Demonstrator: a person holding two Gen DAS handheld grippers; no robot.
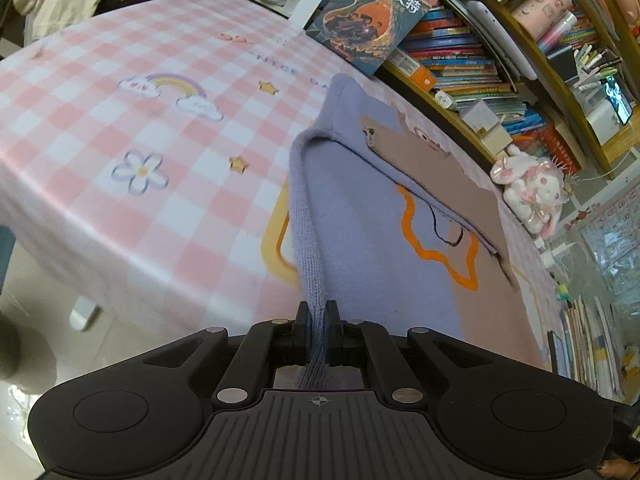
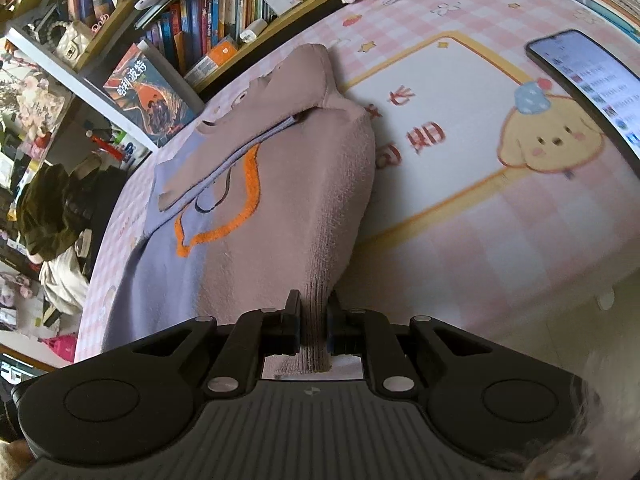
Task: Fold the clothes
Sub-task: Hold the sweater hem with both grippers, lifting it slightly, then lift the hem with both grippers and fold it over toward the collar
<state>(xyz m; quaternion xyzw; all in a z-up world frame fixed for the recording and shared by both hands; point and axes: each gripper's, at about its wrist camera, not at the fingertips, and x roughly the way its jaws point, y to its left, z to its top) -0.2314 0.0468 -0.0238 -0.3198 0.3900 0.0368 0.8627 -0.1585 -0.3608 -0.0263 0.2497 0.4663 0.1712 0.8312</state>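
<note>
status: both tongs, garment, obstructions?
Left tongs shut on sweater lilac hem. Right tongs shut on its mauve hem. Phone lies on table beside the sweater, apart.

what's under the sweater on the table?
The sweater lies on a pink checked tablecloth, its hem pinched by the left gripper and right gripper. A yellow-framed print runs under it. Whatever else it covers is hidden.
</note>
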